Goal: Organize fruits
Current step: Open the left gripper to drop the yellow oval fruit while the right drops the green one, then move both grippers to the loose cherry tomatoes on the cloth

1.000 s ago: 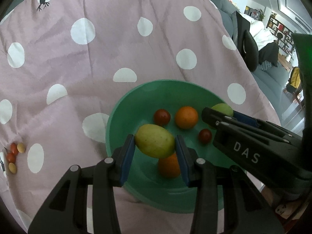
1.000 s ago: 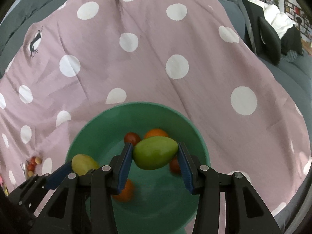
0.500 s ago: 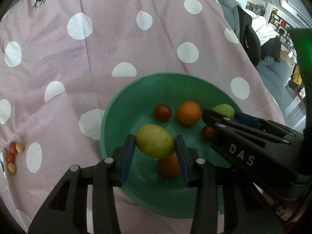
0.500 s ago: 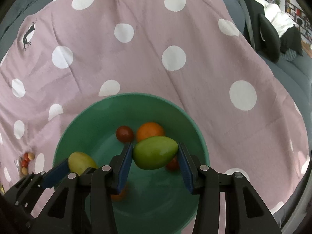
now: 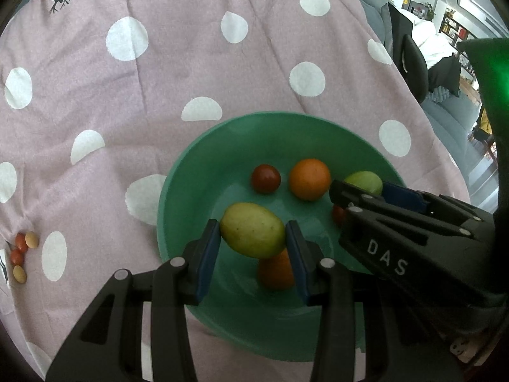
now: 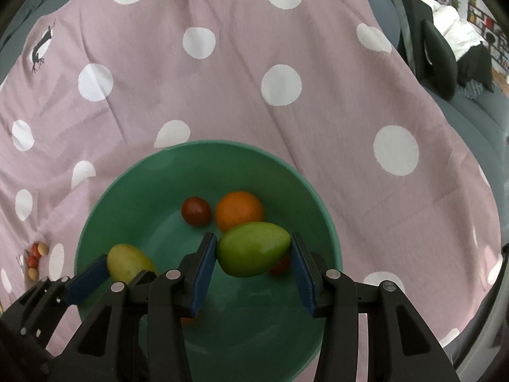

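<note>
Far left on the spotted pink cloth (image 5: 197,63) there's a little cluster of red and tan candies (image 5: 20,254), well apart from the bowl and not in anyone's way. Can't really tell whether they're candies or tiny fruits, they're too small out at the fisheye edge.

Next over, the left gripper (image 5: 253,238) is clamped on a yellow-green mango (image 5: 253,234), pads pressing its two long ends, holding it up over the near side of the green bowl (image 5: 191,172). My guess is it's poised there so the fruit drops straight in instead of rolling onto the cloth.

In the bowl already: a dark red tomato (image 5: 266,178), an orange (image 5: 309,179) just beside it, a second orange (image 5: 275,273) right under the held mango, and a smaller red one (image 5: 338,215) mostly hidden behind the other gripper.

On the right, the right gripper (image 6: 253,250) is closed on a green mango (image 6: 253,250), same end-to-end hold, hanging above the bowl's middle.

What's in the way: the two grippers are crowded close over one bowl, and each mango sits above fruit already in there, so letting go will likely land fruit on fruit and knock something around. The bowl's sloped sides should catch it though.
</note>
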Tool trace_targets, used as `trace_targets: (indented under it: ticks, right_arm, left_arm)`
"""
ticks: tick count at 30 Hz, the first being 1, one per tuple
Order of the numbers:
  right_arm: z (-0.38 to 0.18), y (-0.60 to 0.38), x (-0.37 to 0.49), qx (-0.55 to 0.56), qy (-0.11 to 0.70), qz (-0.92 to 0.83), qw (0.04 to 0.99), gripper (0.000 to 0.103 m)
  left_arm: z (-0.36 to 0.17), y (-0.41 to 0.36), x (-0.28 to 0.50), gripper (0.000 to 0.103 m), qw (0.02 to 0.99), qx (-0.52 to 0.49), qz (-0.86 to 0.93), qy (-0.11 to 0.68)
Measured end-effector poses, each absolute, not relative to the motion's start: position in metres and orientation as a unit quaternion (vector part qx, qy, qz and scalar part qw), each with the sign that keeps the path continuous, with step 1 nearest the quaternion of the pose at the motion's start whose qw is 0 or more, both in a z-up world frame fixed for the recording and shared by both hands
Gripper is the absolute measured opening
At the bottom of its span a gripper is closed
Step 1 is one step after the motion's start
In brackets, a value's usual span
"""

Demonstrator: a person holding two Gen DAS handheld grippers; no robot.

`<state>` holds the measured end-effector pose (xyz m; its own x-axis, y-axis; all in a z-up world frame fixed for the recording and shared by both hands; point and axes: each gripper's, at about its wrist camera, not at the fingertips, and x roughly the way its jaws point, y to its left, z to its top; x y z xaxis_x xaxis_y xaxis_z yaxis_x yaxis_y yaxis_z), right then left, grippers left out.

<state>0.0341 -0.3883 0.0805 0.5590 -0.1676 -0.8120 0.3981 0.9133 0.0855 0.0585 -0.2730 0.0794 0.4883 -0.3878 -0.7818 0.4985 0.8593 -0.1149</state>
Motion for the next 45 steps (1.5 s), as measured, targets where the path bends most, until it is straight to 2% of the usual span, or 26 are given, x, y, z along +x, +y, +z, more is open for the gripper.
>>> trace_targets:
  ticks: [12,18,23,29,34,36,39,45]
  right_arm:
    - [0.08,-0.389,0.034,0.133,0.444,-0.166,0.87,0.048]
    - [0.087,-0.386,0.029,0.138,0.432,-0.166,0.876,0.048]
    - [0.097,-0.379,0.027,0.133,0.415,-0.16,0.886,0.048]
    - [0.108,-0.365,0.032,0.115,0.406,-0.148,0.894,0.049]
    - [0.116,-0.346,0.034,0.094,0.397,-0.134,0.903,0.052]
    - [0.118,-0.338,0.036,0.088,0.394,-0.126,0.906,0.053]
    - [0.117,-0.323,0.042,0.072,0.396,-0.114,0.908,0.053]
    - [0.112,-0.287,0.054,0.044,0.404,-0.068,0.911,0.053]
  left_arm:
    - [0.079,-0.268,0.06,0.043,0.856,0.045,-0.264,0.442]
    - [0.092,-0.256,0.054,0.06,0.865,0.036,-0.257,0.429]
    - [0.104,-0.235,0.049,0.064,0.87,0.019,-0.255,0.422]
    - [0.122,-0.186,0.043,0.072,0.89,-0.003,-0.218,0.4]
    - [0.128,-0.131,0.041,0.075,0.903,-0.017,-0.167,0.396]
    - [0.131,-0.105,0.042,0.08,0.908,-0.025,-0.137,0.394]
    - [0.135,-0.07,0.044,0.082,0.916,-0.033,-0.103,0.387]
    - [0.128,0.003,0.053,0.084,0.917,-0.111,-0.056,0.378]
